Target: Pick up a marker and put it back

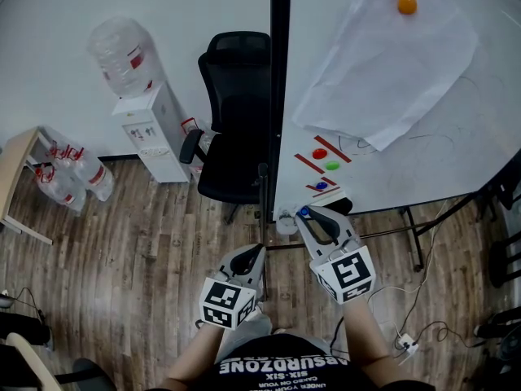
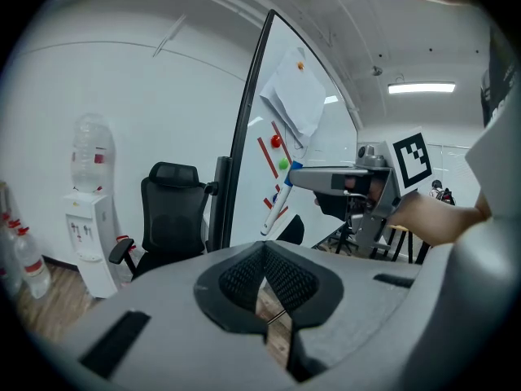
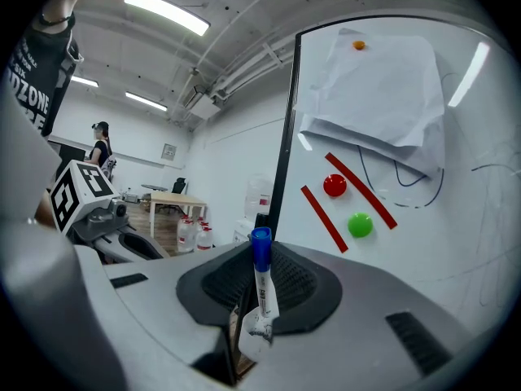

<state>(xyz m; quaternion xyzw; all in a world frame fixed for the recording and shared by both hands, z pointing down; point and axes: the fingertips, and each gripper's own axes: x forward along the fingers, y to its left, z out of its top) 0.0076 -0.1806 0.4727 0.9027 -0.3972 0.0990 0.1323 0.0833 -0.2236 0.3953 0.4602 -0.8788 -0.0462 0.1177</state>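
Two handheld grippers with marker-printed cubes sit closest, low in the head view: left gripper and right gripper.

Counts:
- One white marker with blue cap.
- One whiteboard, with one large white paper sheet hanging on it.
- Four round magnets: one orange magnet pinning the paper, one red magnet, one green magnet, one blue magnet.
- Two long red strips flank the red magnet. The shorter red marks by the blue magnet are too small to count.
- One black office chair.
- One white water dispenser carrying one clear water jug.
- A cluster of clear plastic bottles on the wooden floor; exact number unclear.

Right fingers are part-way closed and clamp the marker's white barrel between the dark pads. The blue cap stands up at the fingertips, and the barrel slants down below them. The marker is off any surface, held near the whiteboard's lower left corner, near the blue magnet.

Left fingers are closed, pads meeting at the tips, with nothing between them and only floor showing through the slit below. The left gripper hangs over the floor, beside the right one and not touching it.
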